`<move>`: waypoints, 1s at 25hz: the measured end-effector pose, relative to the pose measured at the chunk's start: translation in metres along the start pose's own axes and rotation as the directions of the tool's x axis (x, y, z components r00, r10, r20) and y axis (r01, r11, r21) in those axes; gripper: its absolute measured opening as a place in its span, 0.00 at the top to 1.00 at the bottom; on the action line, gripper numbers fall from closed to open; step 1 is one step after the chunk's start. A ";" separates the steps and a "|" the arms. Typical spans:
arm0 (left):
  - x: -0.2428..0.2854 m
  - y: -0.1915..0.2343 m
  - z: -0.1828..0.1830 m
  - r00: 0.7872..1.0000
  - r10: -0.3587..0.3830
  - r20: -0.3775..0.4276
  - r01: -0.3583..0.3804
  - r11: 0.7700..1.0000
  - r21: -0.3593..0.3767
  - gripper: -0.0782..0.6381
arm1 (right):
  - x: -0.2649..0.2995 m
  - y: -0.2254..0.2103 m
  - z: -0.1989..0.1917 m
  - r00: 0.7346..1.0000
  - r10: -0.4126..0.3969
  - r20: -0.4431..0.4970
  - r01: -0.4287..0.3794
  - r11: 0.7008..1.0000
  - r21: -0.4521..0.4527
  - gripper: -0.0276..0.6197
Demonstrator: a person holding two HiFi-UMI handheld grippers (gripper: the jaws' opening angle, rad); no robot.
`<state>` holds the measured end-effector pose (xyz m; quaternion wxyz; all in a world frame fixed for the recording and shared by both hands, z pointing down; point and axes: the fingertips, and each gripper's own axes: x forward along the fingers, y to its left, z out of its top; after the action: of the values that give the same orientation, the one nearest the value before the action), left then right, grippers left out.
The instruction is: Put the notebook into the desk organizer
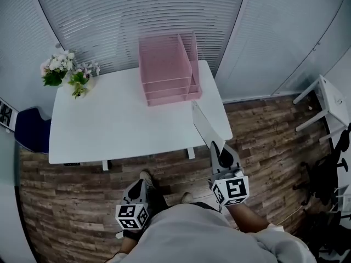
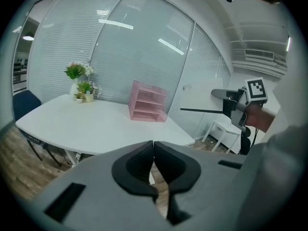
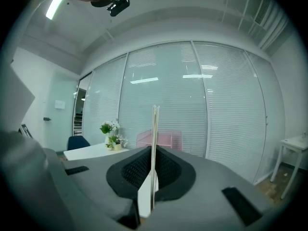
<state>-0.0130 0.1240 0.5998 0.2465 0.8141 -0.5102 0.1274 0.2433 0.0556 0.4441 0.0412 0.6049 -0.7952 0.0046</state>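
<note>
White thin notebook (image 3: 154, 129), edge-on in right tool (image 1: 216, 147).

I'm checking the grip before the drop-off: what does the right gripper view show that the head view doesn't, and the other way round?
Right gripper view only: the jaws of the right tool pressed shut on the notebook, seen edge-on. Head view only: the left tool, the wood floor, and the table with its full top. Both: the notebook, the pink desk organizer, the flowers and the blue chair.
</note>
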 end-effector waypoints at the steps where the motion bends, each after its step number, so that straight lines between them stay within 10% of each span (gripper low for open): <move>1: 0.008 0.007 0.005 1.000 -0.014 0.003 0.014 1.000 -0.002 0.88 | 0.011 0.000 0.004 1.000 -0.012 0.001 0.012 1.000 -0.008 0.93; 14: 0.077 0.128 0.095 0.991 -0.136 -0.014 0.136 0.991 0.013 0.88 | 0.182 -0.005 0.091 0.989 -0.140 0.046 0.147 0.963 -0.227 0.93; 25: 0.093 0.197 0.105 0.990 -0.128 -0.064 0.128 0.992 -0.009 0.88 | 0.322 -0.008 0.113 0.993 -0.097 -0.071 0.054 0.886 -0.461 0.93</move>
<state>-0.1519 -0.0736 0.6075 0.2725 0.8400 -0.4490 0.1360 0.1591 -0.2627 0.3545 0.2195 0.6076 -0.7470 -0.1568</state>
